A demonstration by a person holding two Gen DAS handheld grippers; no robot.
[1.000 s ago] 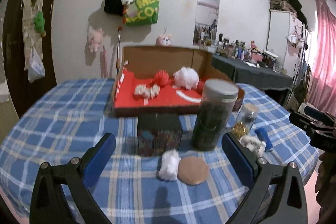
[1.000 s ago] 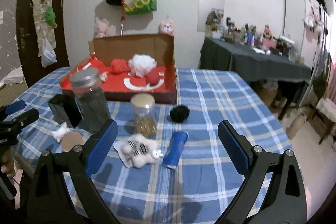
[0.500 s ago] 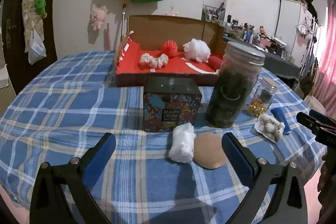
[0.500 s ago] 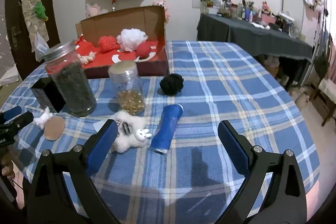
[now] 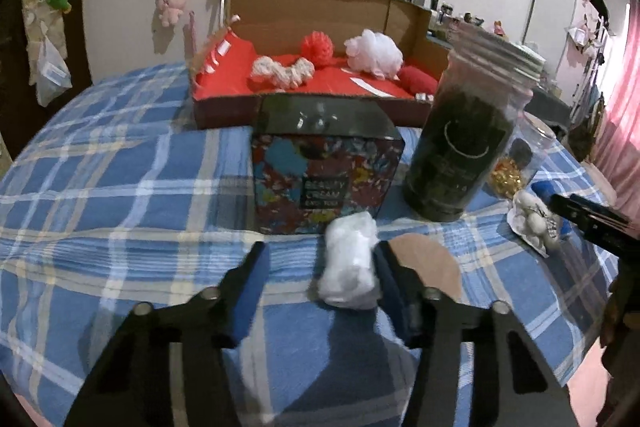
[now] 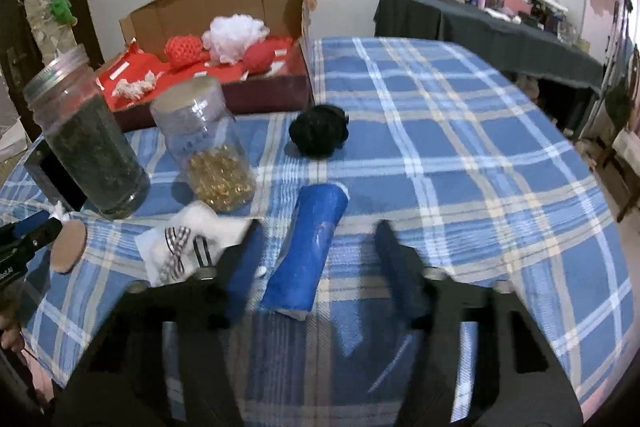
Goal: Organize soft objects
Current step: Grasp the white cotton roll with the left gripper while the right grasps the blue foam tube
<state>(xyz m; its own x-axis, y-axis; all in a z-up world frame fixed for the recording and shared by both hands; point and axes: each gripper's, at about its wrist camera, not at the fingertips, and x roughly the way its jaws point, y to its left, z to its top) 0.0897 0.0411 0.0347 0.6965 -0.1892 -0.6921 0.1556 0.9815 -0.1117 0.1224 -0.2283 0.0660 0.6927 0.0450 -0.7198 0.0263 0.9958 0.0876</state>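
4 soft items were seen already gathered in the red-lined cardboard box (image 5: 320, 83), while several were left on the plaid tablecloth (image 6: 460, 147): a white bundle (image 5: 350, 269), a blue roll (image 6: 308, 247), a black pom-pom (image 6: 318, 131) and a small plush (image 6: 188, 247). The left gripper (image 5: 318, 267) was shown with jaws just narrowed, the bundle against 1 jaw but not clamped. The right gripper (image 6: 316, 247), also just narrowed, was shown straddling the unpinched roll, its long axis angled away toward the upper right.
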